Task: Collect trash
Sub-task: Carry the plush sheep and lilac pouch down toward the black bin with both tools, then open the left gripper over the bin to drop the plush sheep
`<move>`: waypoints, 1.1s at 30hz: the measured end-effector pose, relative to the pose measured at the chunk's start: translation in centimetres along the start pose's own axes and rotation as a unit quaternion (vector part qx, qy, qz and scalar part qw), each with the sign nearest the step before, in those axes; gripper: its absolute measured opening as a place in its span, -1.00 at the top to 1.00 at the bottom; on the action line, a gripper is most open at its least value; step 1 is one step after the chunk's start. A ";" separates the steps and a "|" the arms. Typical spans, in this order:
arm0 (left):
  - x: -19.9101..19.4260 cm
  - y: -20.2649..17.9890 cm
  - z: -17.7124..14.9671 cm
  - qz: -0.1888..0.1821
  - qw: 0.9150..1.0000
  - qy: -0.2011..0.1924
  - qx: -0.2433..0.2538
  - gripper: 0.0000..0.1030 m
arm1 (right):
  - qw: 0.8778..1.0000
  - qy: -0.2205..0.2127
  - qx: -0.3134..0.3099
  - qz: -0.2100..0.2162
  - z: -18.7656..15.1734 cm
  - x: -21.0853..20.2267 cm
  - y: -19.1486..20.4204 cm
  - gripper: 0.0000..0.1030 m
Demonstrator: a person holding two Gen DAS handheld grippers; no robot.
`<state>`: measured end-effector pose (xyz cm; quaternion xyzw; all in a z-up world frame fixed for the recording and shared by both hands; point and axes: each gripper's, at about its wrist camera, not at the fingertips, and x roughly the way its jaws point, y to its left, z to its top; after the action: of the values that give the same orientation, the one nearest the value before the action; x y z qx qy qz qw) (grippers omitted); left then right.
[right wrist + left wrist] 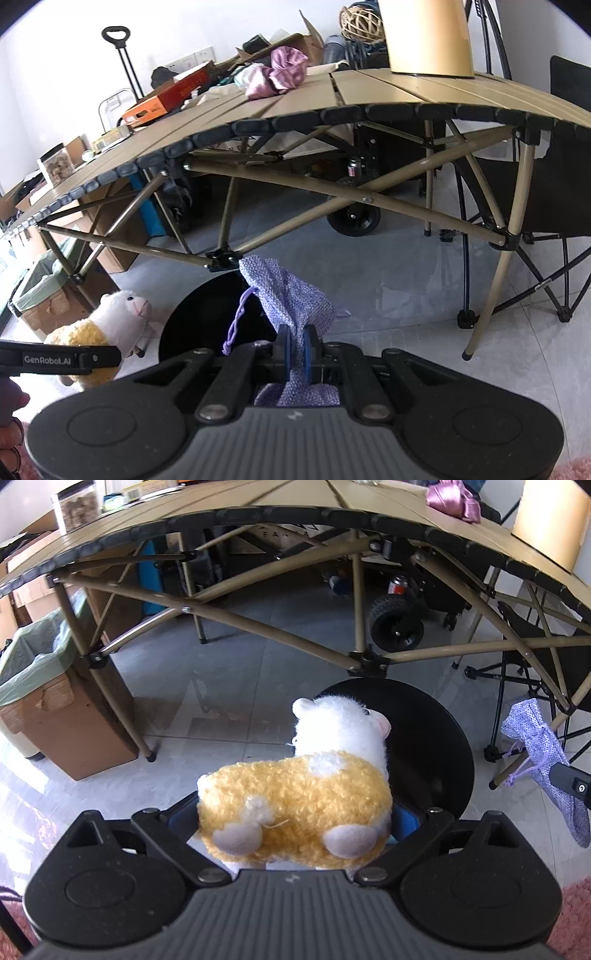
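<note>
My left gripper (295, 823) is shut on a yellow and white plush sheep (295, 805) and holds it above the floor in front of a round black stool (443, 738). The sheep also shows in the right wrist view (110, 325) at the lower left. My right gripper (297, 350) is shut on a lilac knitted drawstring pouch (284, 291), which hangs over its blue pads (310, 350). The pouch also shows at the right of the left wrist view (543, 753). A cardboard bin with a green bag liner (40, 657) stands on the floor at the left.
A folding tan slatted table (369, 96) with crossed legs spans the view ahead, with a pink cloth (277, 72), boxes and a tan cylinder (428, 37) on top. A black wheeled cart (397, 622) stands beneath. A black folding chair (554, 184) is at the right.
</note>
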<state>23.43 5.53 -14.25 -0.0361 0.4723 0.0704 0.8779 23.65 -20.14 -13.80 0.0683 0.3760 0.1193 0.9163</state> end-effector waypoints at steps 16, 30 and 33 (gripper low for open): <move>3.8 -6.0 3.4 -0.023 0.998 0.049 0.020 -0.92 | 0.998 0.000 0.050 -0.029 0.4 0.8 -4.0 0.87; 5.7 -9.6 4.5 -0.010 0.998 0.058 0.029 -0.94 | 0.996 -0.007 0.083 -0.026 0.3 0.4 -6.2 0.87; 5.6 -9.6 4.6 -0.011 0.998 0.053 0.022 -1.00 | 0.996 -0.007 0.083 -0.025 0.1 0.3 -6.3 0.87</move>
<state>31.77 -2.84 -16.49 -0.0259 0.5190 0.0488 0.8530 25.01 -26.13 -15.24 0.1352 0.3802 0.0641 0.9127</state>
